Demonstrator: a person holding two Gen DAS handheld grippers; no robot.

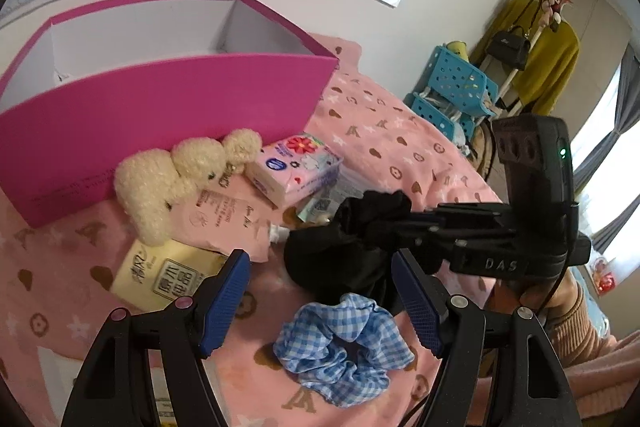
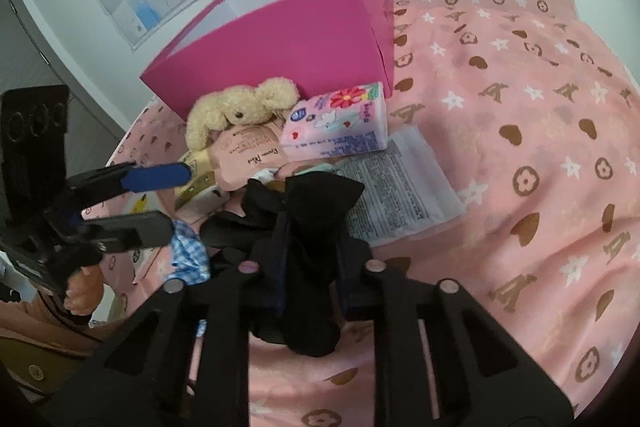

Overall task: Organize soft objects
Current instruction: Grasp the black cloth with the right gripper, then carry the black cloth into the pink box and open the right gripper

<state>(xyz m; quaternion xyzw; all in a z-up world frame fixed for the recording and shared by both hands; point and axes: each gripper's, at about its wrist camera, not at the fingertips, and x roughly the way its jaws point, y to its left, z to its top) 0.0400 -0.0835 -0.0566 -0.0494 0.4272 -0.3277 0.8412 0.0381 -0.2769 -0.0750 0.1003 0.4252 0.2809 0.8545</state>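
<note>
L gripper jaws apart, nothing btwn pads, just over blue gingham scrunchie on pink blanket. R gripper clamped on black cloth beside it. Beyond: tissue packs, cream plush dog, then open pink box by wall.

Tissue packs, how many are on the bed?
2 that I can see. The flowery pink pack lies by the pink box, right of the plush toy. The yellow pack lies nearer, partly covered. More may hide underneath.
</note>
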